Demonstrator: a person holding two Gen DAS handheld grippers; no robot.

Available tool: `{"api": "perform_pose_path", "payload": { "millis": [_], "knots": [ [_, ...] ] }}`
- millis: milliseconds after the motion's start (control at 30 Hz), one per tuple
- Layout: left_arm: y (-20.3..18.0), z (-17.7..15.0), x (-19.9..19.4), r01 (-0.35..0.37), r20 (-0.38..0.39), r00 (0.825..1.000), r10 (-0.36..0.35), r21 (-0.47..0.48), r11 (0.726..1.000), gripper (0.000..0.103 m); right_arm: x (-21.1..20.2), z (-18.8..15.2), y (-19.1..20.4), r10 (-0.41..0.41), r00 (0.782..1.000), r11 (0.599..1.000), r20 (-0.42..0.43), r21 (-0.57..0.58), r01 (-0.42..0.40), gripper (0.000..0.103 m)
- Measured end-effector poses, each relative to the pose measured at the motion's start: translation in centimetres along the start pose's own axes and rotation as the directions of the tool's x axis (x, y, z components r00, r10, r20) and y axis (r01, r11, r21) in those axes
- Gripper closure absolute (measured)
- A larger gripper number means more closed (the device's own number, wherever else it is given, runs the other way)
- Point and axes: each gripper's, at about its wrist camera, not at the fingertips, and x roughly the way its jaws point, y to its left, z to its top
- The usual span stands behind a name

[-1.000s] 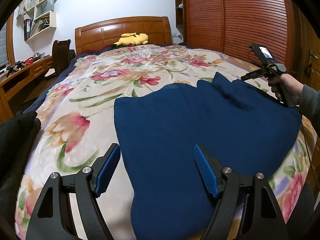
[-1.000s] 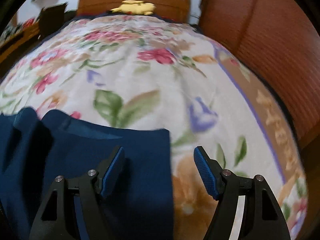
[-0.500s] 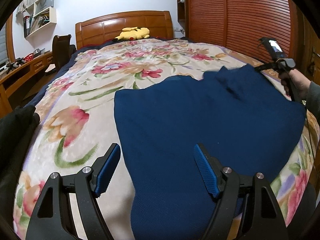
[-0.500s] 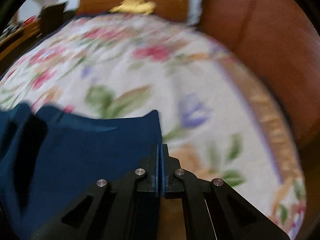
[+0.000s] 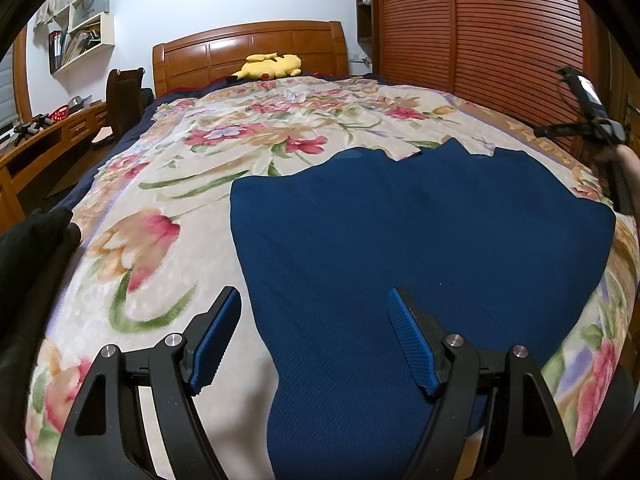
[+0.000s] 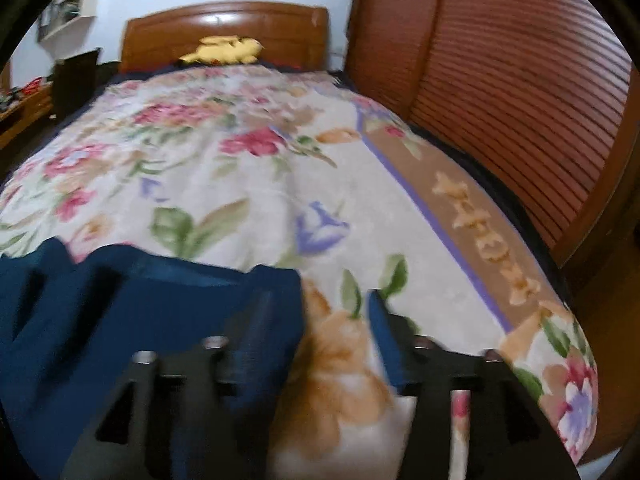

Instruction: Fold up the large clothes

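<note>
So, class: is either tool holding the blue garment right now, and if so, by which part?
Neither holds anything. The left tool stands open over the blue garment; the right tool is opening, with only the floral blanket between its jaws.

Bed [image 5: 248,40] with wooden headboard, covered by a floral blanket [image 5: 168,200]. A dark blue garment [image 5: 400,240] lies spread flat on the blanket at the end far from the headboard, toward the louvred-door side. A yellow plush toy [image 5: 272,66] lies just in front of the headboard. Black fabric [image 5: 28,248] lies at the bed's edge opposite the doors, far from the headboard.
</note>
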Motion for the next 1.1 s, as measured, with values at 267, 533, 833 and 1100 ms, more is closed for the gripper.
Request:
{"api": "perform_pose_path", "payload": {
  "millis": [267,533,833,1100],
  "knots": [
    [0.0,-0.1,-0.1,-0.010,0.004,1.000,0.010,0.002,1.000,0.026,-5.6,-6.1,3.3,0.163,0.987,0.973,-0.004,-0.165,-0.162,0.039],
    [0.0,-0.1,-0.2,-0.023,0.005,1.000,0.023,-0.003,1.000,0.026,-8.9,-9.6,6.7,0.318,0.947,0.919,-0.047,-0.231,-0.321,0.039],
    [-0.1,-0.2,-0.1,-0.028,0.005,1.000,0.028,-0.007,1.000,0.026,-12.4,-11.8,5.6,0.341,0.939,0.897,-0.036,-0.285,-0.337,0.039],
    [-0.1,-0.2,-0.2,-0.033,0.008,0.999,0.033,-0.002,0.999,0.026,-11.4,-14.6,1.1,0.255,0.965,0.934,-0.069,-0.241,-0.264,0.040]
  ]
}}
